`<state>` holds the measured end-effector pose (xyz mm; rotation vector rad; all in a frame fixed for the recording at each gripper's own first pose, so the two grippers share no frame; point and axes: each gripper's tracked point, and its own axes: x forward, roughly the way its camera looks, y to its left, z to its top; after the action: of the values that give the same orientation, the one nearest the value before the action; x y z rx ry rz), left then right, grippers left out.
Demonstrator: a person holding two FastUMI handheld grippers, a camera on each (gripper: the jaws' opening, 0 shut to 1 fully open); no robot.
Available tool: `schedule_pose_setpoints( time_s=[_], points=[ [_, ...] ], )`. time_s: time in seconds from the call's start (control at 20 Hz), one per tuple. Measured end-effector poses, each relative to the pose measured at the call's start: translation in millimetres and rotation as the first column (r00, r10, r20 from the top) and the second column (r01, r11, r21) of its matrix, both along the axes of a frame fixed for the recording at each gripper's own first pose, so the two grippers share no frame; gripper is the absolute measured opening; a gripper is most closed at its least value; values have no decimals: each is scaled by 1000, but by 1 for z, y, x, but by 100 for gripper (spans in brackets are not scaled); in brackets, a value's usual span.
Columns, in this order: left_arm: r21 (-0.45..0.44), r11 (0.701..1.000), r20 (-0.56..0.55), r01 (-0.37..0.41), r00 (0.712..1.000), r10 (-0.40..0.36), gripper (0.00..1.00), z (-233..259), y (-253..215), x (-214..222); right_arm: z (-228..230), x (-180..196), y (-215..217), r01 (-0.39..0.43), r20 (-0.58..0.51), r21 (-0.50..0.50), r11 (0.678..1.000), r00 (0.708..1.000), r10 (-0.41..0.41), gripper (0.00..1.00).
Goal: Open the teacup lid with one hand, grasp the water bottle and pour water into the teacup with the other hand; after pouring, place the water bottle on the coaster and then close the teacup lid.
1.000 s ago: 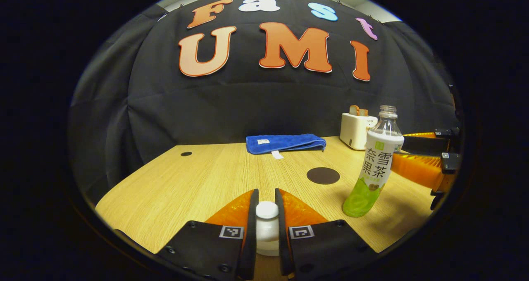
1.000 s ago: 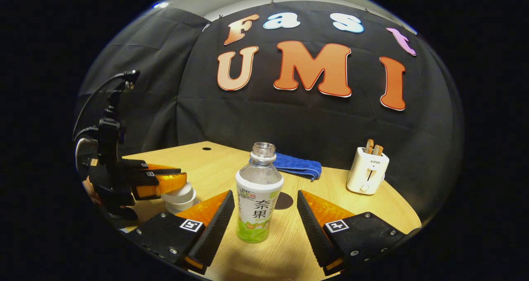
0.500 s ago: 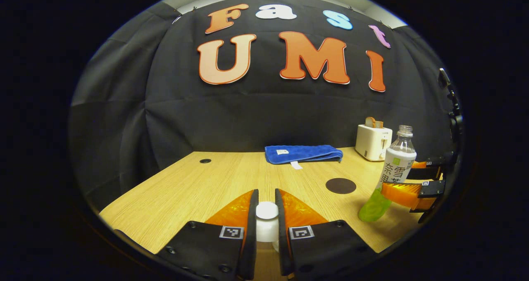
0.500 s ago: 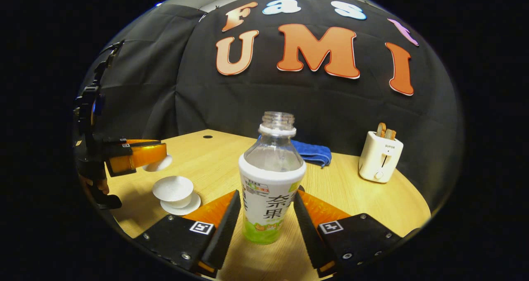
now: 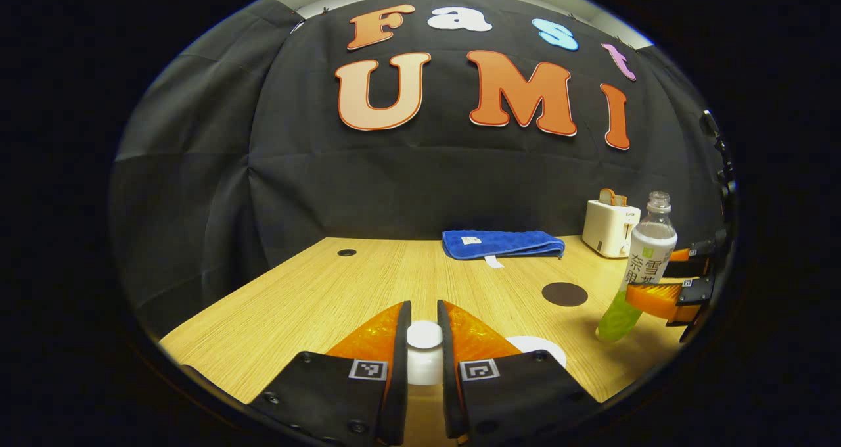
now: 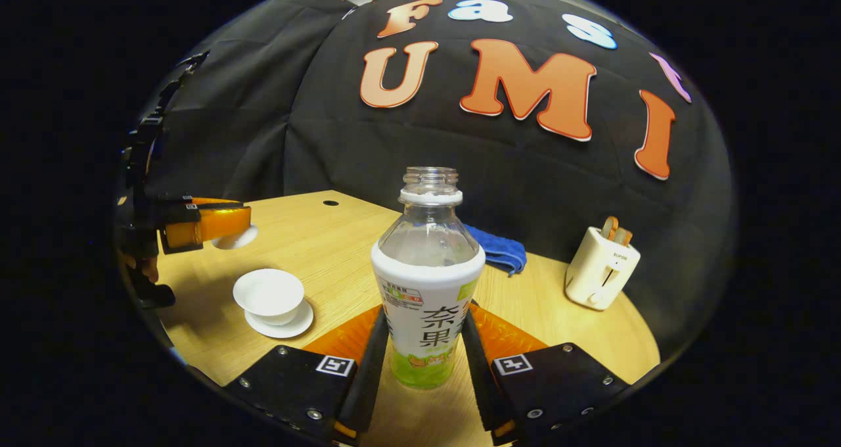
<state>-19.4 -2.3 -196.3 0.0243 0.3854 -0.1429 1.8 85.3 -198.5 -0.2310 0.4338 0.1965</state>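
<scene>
Right gripper [image 6: 420, 342] just clamped the water bottle [image 6: 427, 289]; left gripper [image 5: 424, 342] keeps the teacup lid [image 5: 424, 335] pinched, teacup [image 6: 269, 296] open, pouring's next.

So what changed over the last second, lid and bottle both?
The left tool lifted the white teacup lid off the white teacup and carried it up and to the left. The right tool closed on the clear plastic water bottle and raised it off the wooden table. The round dark coaster, blue towel and white toaster stayed put.
</scene>
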Motion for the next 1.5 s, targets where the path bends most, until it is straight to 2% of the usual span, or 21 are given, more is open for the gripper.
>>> schedule_pose_setpoints(
  time_s=[0.1,0.15,0.25,0.55,0.65,0.75,0.85,0.95,1.15,1.2,1.25,1.4,1.5],
  points=[
    [1,1000,-1,-14,1000,14,26,-1,11,0,3,3,0,-14,21,-101,995,1000,16,58],
    [2,1000,-5,-23,1000,23,26,-3,17,0,7,5,2,-31,41,-158,987,998,38,63],
    [-1,999,-7,-42,999,42,26,-5,29,-1,11,8,9,-56,60,-249,967,995,73,63],
    [-17,996,-14,-83,996,83,26,-6,60,-6,10,19,20,-88,63,-401,912,990,123,63],
    [-9,996,-14,-94,995,94,26,-9,68,-9,10,23,24,-100,73,-461,882,986,150,62],
    [-10,995,-17,-100,995,100,26,-10,72,-11,14,26,27,-108,94,-536,837,978,186,63],
    [-13,994,-18,-107,994,107,26,-11,78,-13,13,26,31,-116,104,-615,780,969,225,62],
    [-13,993,-18,-119,993,118,26,-14,84,-15,12,29,33,-101,115,-674,732,964,238,62],
    [-8,991,-26,-130,991,130,26,-18,92,-21,12,31,33,-81,126,-751,655,956,263,63],
    [-6,991,-27,-132,991,132,26,-19,95,-21,15,32,33,-73,134,-772,632,952,274,65],
    [-6,991,-27,-134,991,133,26,-19,97,-23,17,33,33,-63,143,-796,602,947,288,62],
    [-11,991,-25,-134,991,134,26,-18,100,-23,22,36,32,-41,153,-860,509,930,333,62],
    [-13,991,-25,-135,991,135,26,-19,101,-25,25,33,34,-33,153,-888,459,920,362,62]
  ],
)
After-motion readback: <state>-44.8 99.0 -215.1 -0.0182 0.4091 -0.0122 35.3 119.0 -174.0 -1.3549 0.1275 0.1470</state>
